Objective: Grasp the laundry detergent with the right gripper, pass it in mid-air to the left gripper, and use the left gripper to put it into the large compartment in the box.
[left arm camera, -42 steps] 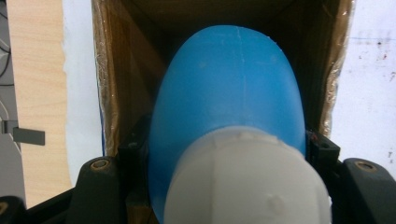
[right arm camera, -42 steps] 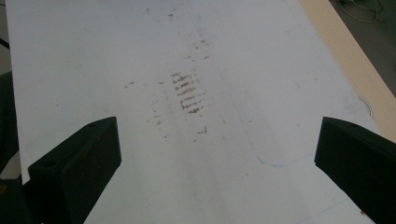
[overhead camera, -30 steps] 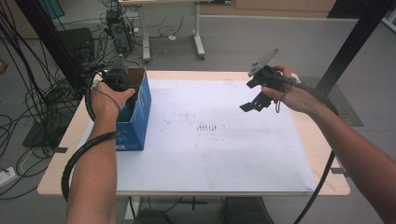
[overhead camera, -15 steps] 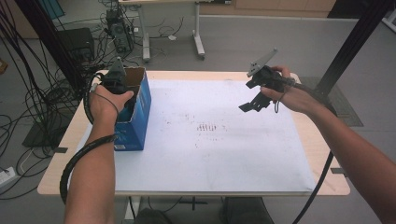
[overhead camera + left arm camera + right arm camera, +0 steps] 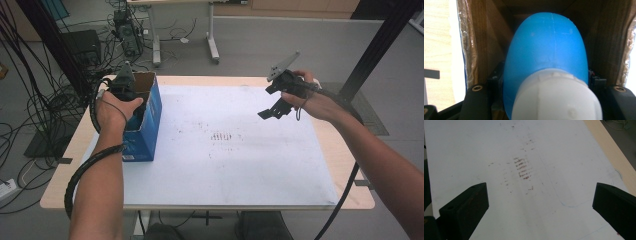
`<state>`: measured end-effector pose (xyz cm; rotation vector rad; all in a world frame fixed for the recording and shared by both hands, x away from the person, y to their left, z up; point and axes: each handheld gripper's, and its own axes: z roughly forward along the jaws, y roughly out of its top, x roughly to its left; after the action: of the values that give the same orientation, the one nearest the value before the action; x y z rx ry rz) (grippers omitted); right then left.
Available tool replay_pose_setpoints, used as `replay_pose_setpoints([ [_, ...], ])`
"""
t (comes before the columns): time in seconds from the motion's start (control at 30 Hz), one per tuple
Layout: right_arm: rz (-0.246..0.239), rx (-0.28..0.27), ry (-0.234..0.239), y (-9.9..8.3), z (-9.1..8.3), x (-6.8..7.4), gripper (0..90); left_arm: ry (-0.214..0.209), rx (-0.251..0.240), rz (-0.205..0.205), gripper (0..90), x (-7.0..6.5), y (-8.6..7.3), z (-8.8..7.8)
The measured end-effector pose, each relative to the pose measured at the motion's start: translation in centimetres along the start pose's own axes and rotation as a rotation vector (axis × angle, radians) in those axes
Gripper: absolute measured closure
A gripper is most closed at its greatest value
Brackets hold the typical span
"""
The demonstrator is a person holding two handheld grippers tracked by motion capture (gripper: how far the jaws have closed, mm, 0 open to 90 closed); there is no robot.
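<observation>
Nothing has shifted since the earlier frames: both hands hold the places they had, and the blue box stands where it stood.

Nearest, the person's forearms come in over the near edge of the pale wooden desk (image 5: 350, 165), which is covered across most of its top by a white sheet (image 5: 240, 165) marked with faint reddish smudges near the middle. The left gripper (image 5: 131, 95) reaches down into the open top of the tall blue cardboard box (image 5: 147, 127), which stands upright near the left edge of the desk, toward the far left corner. In the left gripper view the black fingers (image 5: 477, 100) are clamped on either side of a blue plastic bottle with a white cap (image 5: 547, 60), cap toward the camera, the bottle's body pointing down between the brown inner walls of the box.

Farther off, toward the far right corner, the right gripper (image 5: 274, 111) hangs in the air above the white sheet, tilted down toward the middle of the desk. In the right gripper view its fingers (image 5: 465, 207) stand wide apart with nothing between them, and the smudged sheet lies beneath.
</observation>
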<state>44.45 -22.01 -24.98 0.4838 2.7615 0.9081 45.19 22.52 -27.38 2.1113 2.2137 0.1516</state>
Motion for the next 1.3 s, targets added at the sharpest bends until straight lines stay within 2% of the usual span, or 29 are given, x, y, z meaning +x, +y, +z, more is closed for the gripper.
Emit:
replay_pose_setpoints([
  [1.3,0.005,0.007,-0.018,-0.27,-0.71,-0.39,0.4,0.0,0.002,-0.001,36.6,0.13,0.1,0.04],
])
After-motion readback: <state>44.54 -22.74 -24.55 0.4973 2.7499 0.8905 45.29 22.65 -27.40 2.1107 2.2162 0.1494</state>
